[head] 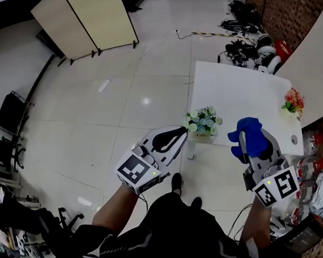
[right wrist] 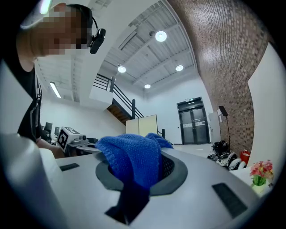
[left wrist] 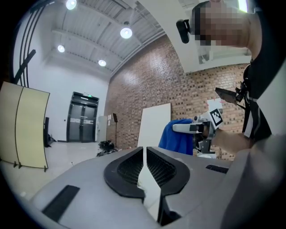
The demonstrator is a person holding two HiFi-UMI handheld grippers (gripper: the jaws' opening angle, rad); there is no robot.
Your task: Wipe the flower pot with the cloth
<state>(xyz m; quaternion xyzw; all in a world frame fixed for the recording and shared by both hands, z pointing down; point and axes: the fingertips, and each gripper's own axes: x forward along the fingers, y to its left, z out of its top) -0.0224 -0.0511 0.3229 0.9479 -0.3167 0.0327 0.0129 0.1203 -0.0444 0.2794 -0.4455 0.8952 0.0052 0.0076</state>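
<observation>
right hand-held gripper (head: 242, 148), level, grips the blue cloth (head: 248, 128); left hand-held gripper (head: 180, 134), level, is clenched empty.

blue knitted cloth (right wrist: 134, 163), woolly and rough, left tool (left wrist: 145, 166) in smooth matt grey plastic, black ribbed pads (left wrist: 127, 170), glossy pale tiled floor (head: 125, 97), smooth white table (head: 233, 92), rough brick wall (left wrist: 147, 89)

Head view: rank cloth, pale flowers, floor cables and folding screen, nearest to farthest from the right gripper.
1. The cloth, held in the right gripper.
2. The pale flowers, table's near edge.
3. The cables, floor beyond table.
4. The screen, far left.
</observation>
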